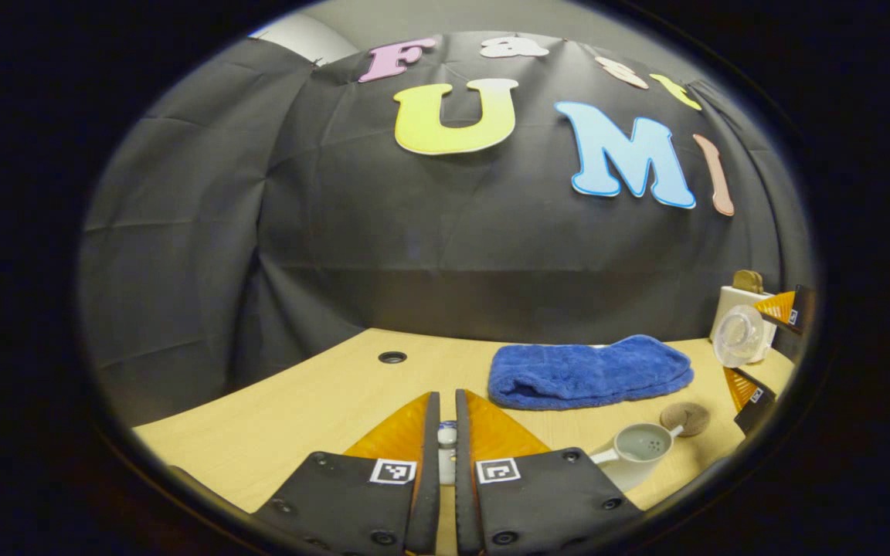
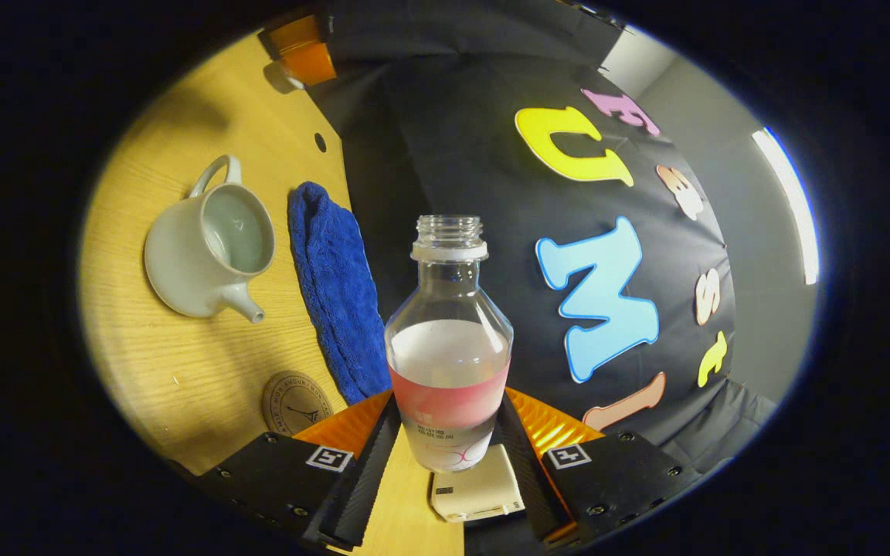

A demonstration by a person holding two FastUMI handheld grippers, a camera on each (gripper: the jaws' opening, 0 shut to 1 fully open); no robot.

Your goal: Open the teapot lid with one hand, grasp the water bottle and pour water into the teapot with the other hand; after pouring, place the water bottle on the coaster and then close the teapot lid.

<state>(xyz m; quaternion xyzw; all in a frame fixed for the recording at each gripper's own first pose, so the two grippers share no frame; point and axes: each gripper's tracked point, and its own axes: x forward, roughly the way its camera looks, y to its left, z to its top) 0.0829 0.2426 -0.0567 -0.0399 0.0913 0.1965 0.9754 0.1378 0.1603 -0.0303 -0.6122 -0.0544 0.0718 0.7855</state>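
A blue towel (image 1: 590, 375) lies folded on the light wood worktop (image 1: 298, 417), ahead and to the right of the left tool's tips, close to the black cloth wall (image 1: 383, 232). A small round hole (image 1: 392, 357) sits in the worktop ahead and slightly left of those tips. In the right gripper view the same towel (image 2: 334, 293) stretches along the worktop's far edge (seen tilted there), and a cream box-like object (image 2: 477, 488) shows low between the right tool's fingers.

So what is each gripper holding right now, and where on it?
The right gripper clamps the clear plastic water bottle at its lower, labelled body. The left gripper pinches the small white teapot lid by its knob.
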